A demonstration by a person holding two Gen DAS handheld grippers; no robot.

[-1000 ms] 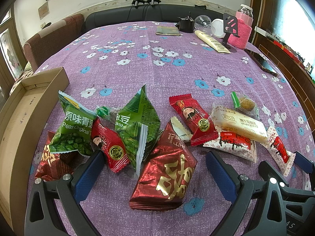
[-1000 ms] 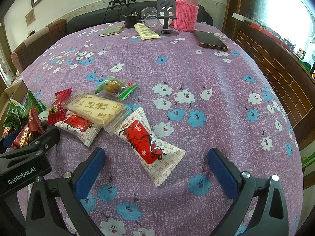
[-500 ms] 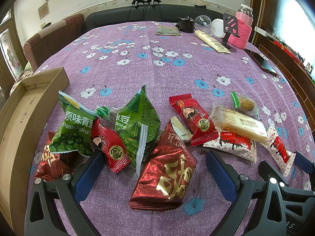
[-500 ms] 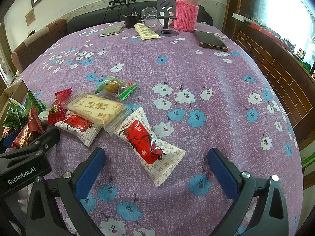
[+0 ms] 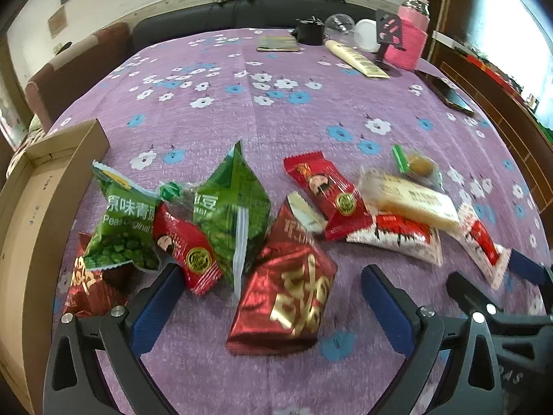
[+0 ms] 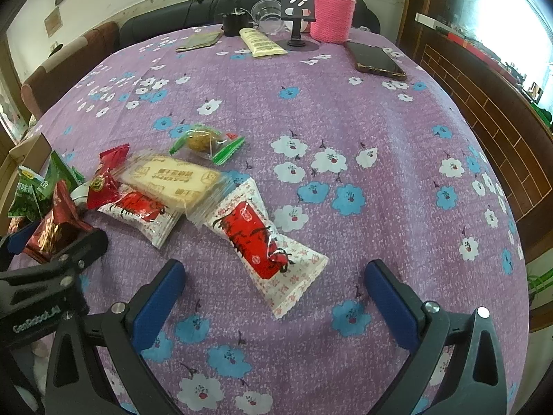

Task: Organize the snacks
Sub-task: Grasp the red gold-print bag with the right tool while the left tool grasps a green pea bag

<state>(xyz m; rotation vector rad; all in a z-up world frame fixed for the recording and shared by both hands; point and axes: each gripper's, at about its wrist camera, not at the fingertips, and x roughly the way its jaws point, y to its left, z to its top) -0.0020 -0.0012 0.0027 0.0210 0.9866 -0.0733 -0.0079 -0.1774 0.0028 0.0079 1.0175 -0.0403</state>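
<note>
Left wrist view: cardboard box [image 5: 41, 186] left of snack pile [image 5: 242, 221].

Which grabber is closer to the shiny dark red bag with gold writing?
Left. The left gripper straddles the shiny red bag; the right gripper sits off to its right, around a white-and-red packet.

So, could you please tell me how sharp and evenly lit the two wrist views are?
Left wrist view: smeared by motion blur, so the print on the dark red packet is soft; the window at upper right is blown out. Right wrist view: crisper, with the red-and-white packet clear; its window also glares. Both bend the table edges, fisheye style.
</note>
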